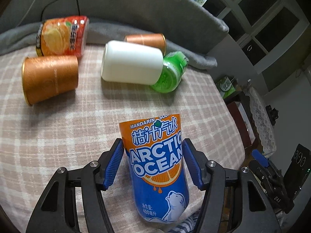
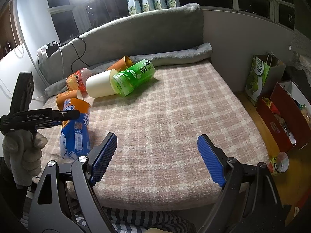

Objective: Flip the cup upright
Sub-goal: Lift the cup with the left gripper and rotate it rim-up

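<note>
My left gripper (image 1: 153, 163) has its blue pads on either side of the Arctic Ocean mandarin soda cup (image 1: 157, 167), which stands nearly upright, mouth up, on the plaid blanket (image 1: 58, 136); whether they press it I cannot tell. My right gripper (image 2: 157, 161) hangs spread wide, holding nothing, well apart from the white cup (image 2: 99, 86) lying sideways against the green tea cup (image 2: 134, 77).
</note>
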The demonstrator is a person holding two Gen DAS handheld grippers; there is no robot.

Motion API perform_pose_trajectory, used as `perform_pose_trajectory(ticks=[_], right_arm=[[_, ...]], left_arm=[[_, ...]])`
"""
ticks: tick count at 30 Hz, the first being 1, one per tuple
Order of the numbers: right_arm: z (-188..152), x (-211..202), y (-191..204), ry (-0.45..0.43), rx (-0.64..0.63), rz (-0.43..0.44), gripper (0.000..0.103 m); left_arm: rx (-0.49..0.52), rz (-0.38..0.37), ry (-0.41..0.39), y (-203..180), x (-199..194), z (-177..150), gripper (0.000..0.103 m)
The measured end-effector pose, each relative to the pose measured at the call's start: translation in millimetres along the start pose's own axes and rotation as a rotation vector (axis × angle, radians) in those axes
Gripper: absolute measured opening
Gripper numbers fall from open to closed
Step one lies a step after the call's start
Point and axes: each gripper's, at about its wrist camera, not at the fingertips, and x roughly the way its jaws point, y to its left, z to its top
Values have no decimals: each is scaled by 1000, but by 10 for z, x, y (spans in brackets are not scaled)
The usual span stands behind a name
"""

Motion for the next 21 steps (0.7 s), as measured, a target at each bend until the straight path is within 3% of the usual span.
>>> perform_pose_trajectory(ticks=[11, 21], right_arm=[[-3, -3, 4, -2, 1, -3, 87], [-8, -2, -15, -2, 9, -3, 87]], left_arm=[[39, 35, -89, -91, -160, -9, 61], [115, 110, -180, -261, -225, 7, 60]])
